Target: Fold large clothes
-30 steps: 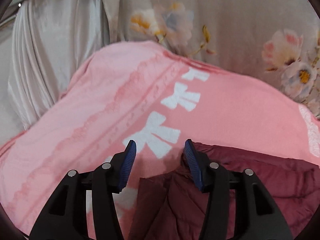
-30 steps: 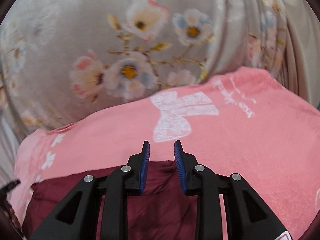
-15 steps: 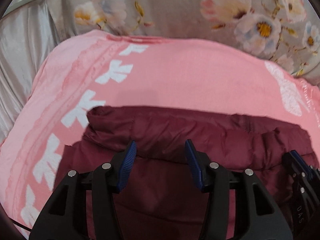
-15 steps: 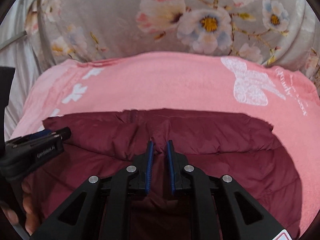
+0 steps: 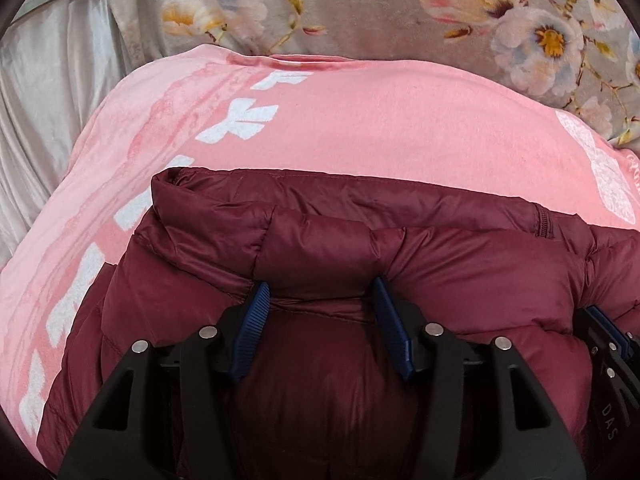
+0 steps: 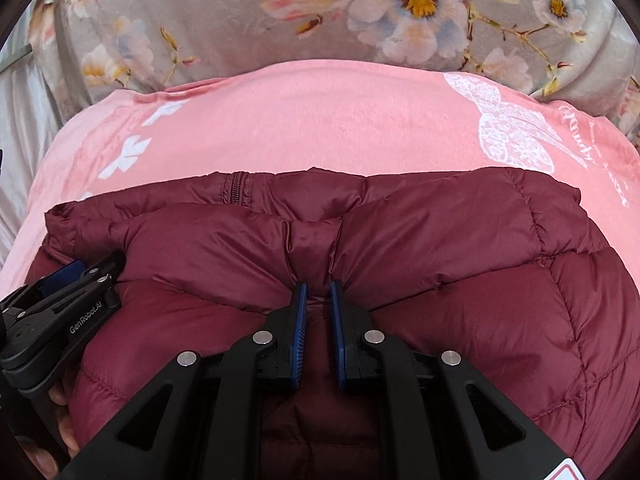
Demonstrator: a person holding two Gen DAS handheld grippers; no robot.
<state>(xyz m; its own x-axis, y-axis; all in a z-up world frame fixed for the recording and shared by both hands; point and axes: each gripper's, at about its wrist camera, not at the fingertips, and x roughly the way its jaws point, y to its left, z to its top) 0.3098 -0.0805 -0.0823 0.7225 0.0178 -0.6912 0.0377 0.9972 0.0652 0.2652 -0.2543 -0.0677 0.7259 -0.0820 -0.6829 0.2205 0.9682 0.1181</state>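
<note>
Maroon quilted down jacket lying folded on a pink bow-print blanket, against a floral cover. Right gripper, fingers clenched on a pinch of jacket fabric; left gripper, fingers spread, straddling the folded edge.

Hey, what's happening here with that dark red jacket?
A person with a gripper in each hand is folding a maroon puffer jacket on a pink blanket. The right gripper is pinched shut on a fold of the jacket near its middle. The left gripper is open, its fingers pressed against the folded-over edge. A floral cloth lies behind.
</note>
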